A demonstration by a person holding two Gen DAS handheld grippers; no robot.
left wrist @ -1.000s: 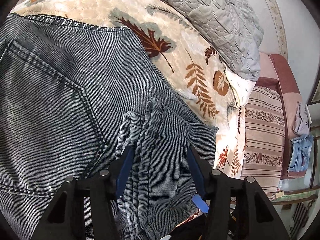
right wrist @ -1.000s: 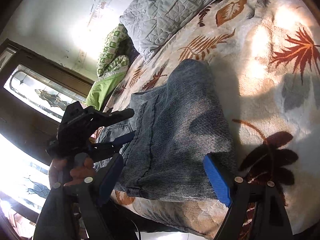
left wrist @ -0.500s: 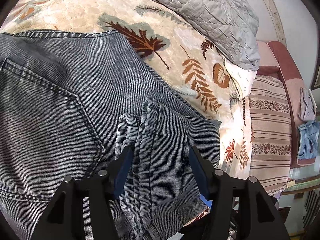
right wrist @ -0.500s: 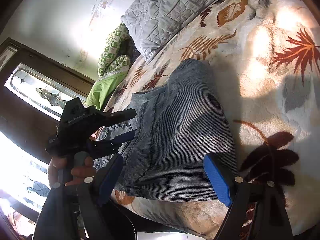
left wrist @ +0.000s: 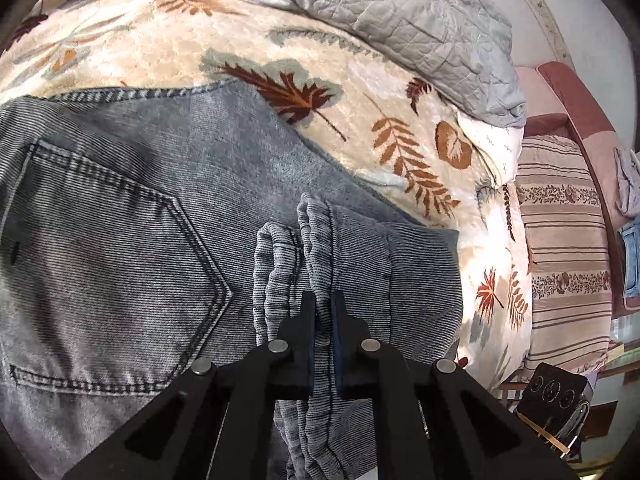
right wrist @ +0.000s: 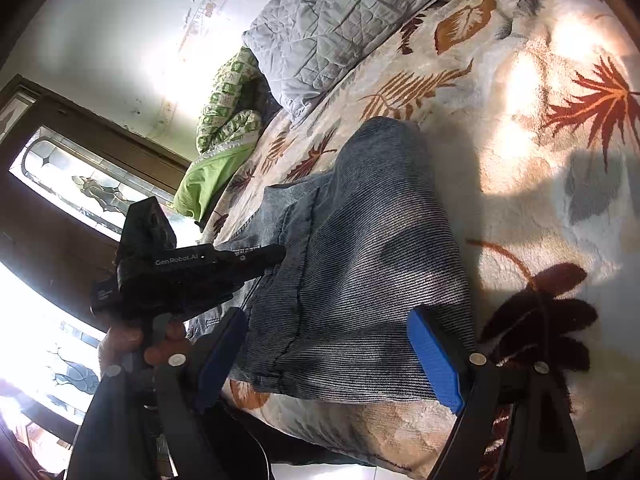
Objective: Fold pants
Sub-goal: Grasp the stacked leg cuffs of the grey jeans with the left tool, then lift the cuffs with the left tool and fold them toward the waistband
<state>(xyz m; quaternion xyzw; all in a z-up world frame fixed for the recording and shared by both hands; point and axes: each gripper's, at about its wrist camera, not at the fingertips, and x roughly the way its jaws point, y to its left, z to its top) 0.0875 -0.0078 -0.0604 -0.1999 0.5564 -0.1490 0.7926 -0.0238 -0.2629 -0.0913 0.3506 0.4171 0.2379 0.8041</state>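
Lying across the leaf-patterned blanket, the pants are already doubled over, back pocket upward, with their leg hems brought onto the seat. The left gripper has just closed its jaws, and they now pinch the bunched hem ridge beside that pocket, probably so both stacked layers lift together for the next fold. The right gripper stands wide open with nothing pressed between its blue pads, straddling the pants' near edge, likely waiting to take that side. A grey quilt lies beyond the pants, well apart.
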